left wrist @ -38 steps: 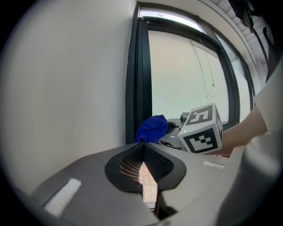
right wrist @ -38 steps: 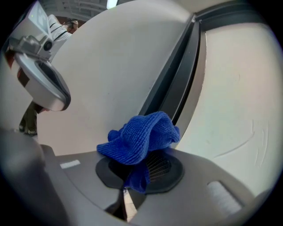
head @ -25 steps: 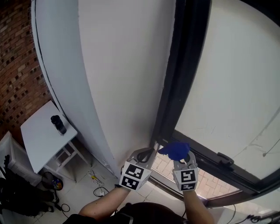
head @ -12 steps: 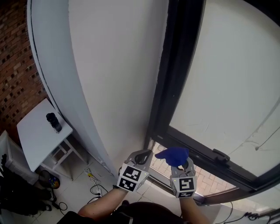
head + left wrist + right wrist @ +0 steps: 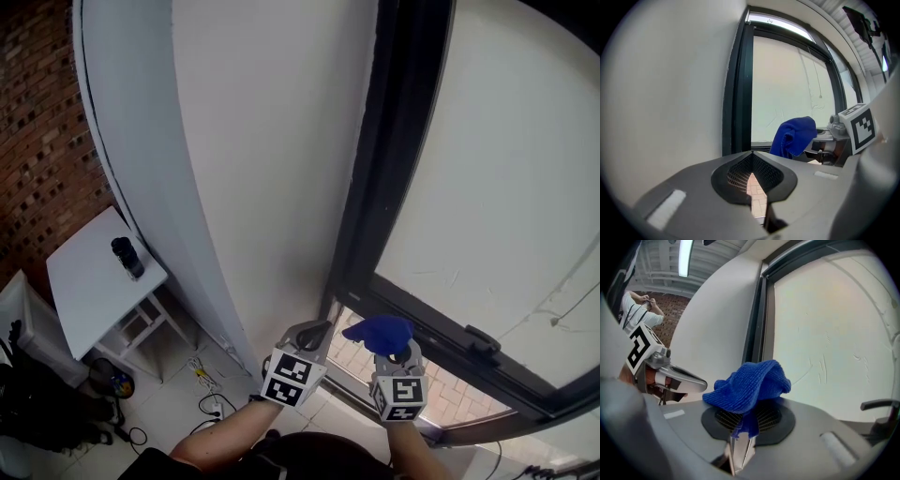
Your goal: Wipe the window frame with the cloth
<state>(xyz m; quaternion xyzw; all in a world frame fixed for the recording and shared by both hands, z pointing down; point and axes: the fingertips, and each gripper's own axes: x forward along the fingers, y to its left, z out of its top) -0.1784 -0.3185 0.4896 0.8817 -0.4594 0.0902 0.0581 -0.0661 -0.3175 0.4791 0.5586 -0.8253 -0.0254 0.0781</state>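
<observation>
Currently right tool [image 5: 392, 354] clamps the bunched blue microfibre cloth [image 5: 377, 330], poking ahead of its tips near the dark metal window frame [image 5: 375, 197]; left tool [image 5: 751, 159] jaws together, empty; advise pressing cloth flat, then long even strokes.

Dark container [image 5: 127, 257] on white table [image 5: 82, 298]
</observation>
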